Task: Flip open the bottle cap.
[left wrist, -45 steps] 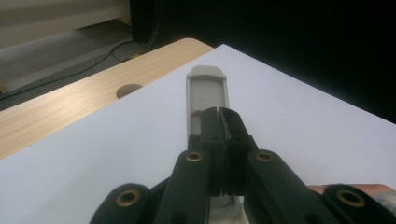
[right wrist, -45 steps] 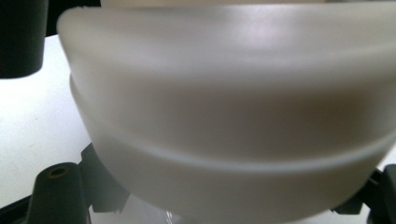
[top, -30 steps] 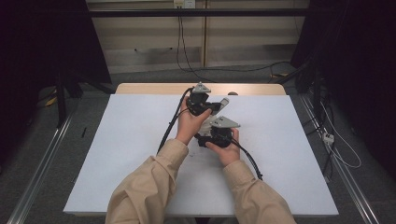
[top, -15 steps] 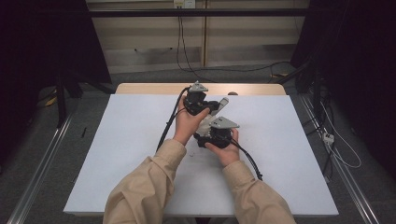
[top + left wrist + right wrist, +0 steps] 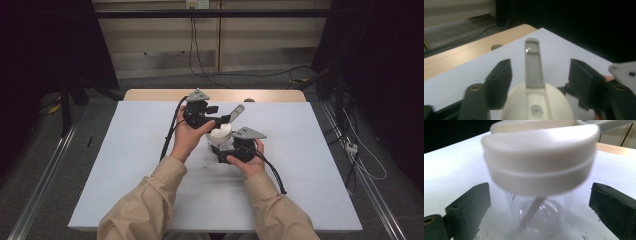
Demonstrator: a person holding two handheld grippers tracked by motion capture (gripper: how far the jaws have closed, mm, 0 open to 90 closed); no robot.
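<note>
Having just been opened, both tongs, left point(image 5: 216, 121) and right point(image 5: 218, 150), are kept astride the lidded jar point(image 5: 220, 136) mid-desk point(image 5: 125, 165), gripping nothing, seemingly releasing it.

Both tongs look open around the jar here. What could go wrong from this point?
1. The clear jar stands unheld: the right tongs, which have just been opening, are off its sides, so a nudge might tip it.
2. The left tongs, also just opening, flank the white lid and its raised grey handle; pulling away could snag that handle.
</note>
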